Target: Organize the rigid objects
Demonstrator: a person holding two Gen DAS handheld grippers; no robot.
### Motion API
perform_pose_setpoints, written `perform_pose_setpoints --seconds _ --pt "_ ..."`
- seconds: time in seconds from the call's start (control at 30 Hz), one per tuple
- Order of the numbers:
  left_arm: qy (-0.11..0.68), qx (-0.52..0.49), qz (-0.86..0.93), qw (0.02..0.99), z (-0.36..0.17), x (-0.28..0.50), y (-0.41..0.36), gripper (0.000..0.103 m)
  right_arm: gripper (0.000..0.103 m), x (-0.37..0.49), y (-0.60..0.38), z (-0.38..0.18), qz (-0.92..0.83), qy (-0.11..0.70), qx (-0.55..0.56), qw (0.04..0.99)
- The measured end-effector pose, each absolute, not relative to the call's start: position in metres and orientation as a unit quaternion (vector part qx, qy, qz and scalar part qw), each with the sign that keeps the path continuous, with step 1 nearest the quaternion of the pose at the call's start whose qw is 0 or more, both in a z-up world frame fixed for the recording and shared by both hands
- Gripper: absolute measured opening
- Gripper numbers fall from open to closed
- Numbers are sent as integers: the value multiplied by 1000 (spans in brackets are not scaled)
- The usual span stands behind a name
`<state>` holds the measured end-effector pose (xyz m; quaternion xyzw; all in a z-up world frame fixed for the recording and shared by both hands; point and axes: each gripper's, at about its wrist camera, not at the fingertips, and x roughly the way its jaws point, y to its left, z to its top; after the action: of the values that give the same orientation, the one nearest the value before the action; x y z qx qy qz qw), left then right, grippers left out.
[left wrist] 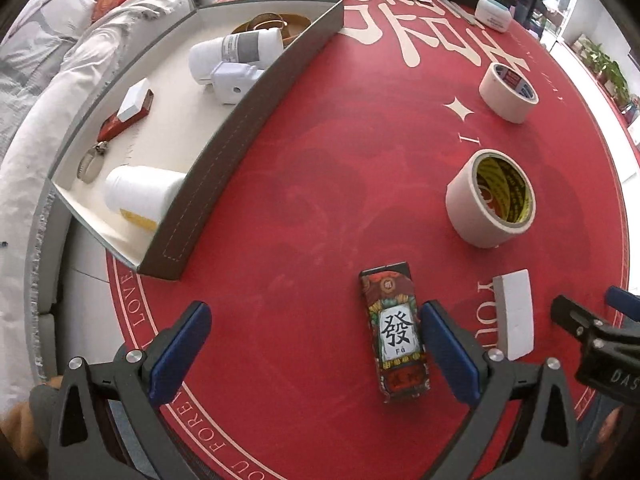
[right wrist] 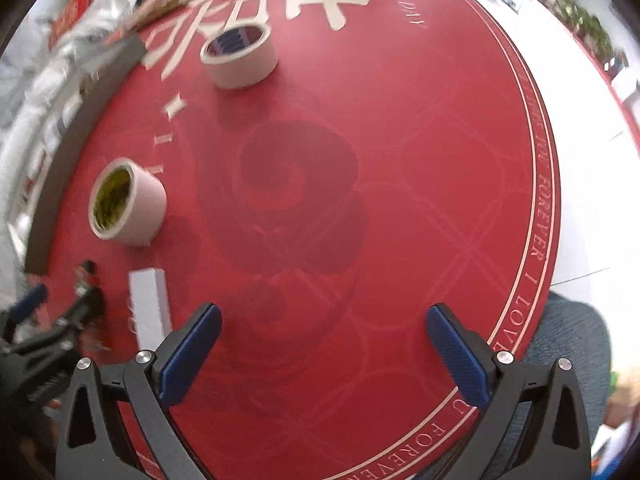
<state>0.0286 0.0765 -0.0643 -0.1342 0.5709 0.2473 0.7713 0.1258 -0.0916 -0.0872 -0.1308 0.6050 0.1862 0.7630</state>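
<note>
The left gripper [left wrist: 316,344] stands wide open above the red round table mat [left wrist: 304,208], nothing between its blue pads; the right-hand pad sits just beside the long edge of a decorated mahjong-tile box [left wrist: 396,332], which lies flat on the mat with a large black character on a white panel, though whether pad and box touch cannot be told; the box lies inside the span of the fingers, close to the right one and well apart from the left one. Just to the right of the box a white rectangular block [left wrist: 516,314] lies flat; beyond it the tip of the right gripper [left wrist: 588,324] shows at the frame's edge. Farther out stand two rolls of tape on their sides: a cream roll with a yellow-printed core [left wrist: 490,200] near the block, and a second cream roll with a red-and-blue printed core [left wrist: 506,92] beyond it. To the left a grey tray with a white lining [left wrist: 224,148] holds a white bottle [left wrist: 136,196], a red keyring with a white block on it [left wrist: 126,114], a labelled white bottle lying down [left wrist: 236,54], a small white device [left wrist: 234,80] and a brown ring-shaped thing at the far end.

The right gripper [right wrist: 324,356] also hangs open and empty over bare mat [right wrist: 360,160]; to its left lies the white block [right wrist: 150,304], blurred, with the left gripper [right wrist: 48,328] and the box beside it too smeared to read; the yellow-cored roll [right wrist: 128,202] and the other roll [right wrist: 240,56] stand beyond.
</note>
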Motion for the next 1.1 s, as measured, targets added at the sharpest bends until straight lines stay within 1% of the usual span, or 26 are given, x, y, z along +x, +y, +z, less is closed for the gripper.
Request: perform_pose_setpoints --seconds 0.13,0.23,0.3,0.37,0.47,0.53,0.67,0.77,0.8,0.9,0.93,1.0,1.03,1.07,1.1 --pt "559 -194 262 762 -66 21 86 103 103 127 -89 -87 186 605 -130 763" --pt "555 -192 270 763 -67 19 86 103 103 129 -88 -87 185 608 -129 761" --pt "552 -192 272 765 -67 18 86 103 103 129 -84 -82 207 604 -109 762" --pt "547 -190 273 768 -66 17 83 103 103 129 -73 -71 237 582 -102 771" --pt "543 -189 275 771 -65 14 77 103 103 126 -46 -51 272 539 -128 787" --pt "541 -189 275 772 -64 12 75 103 103 125 -24 -45 299 527 -147 782" --pt "536 -187 276 775 -62 11 74 103 103 127 5 -49 324 529 -166 767" --pt "534 -188 278 776 -62 10 75 103 103 129 20 -63 335 541 -175 751" --pt "533 -189 280 776 -62 10 75 103 100 129 26 -67 335 546 -181 746" --pt "531 -190 283 775 -62 10 74 103 83 126 34 -73 332 550 -190 742" --pt "531 -190 284 775 -62 9 73 103 81 125 36 -72 325 549 -200 744" --pt "531 -191 285 775 -62 9 73 103 64 121 39 -70 313 539 -224 749" --pt "531 -192 286 774 -62 9 73 103 59 121 37 -68 316 538 -222 749" --pt "531 -194 288 773 -62 10 73 103 50 122 33 -66 314 538 -220 751" --pt "532 -196 289 771 -62 10 72 103 50 123 28 -66 311 545 -215 749"
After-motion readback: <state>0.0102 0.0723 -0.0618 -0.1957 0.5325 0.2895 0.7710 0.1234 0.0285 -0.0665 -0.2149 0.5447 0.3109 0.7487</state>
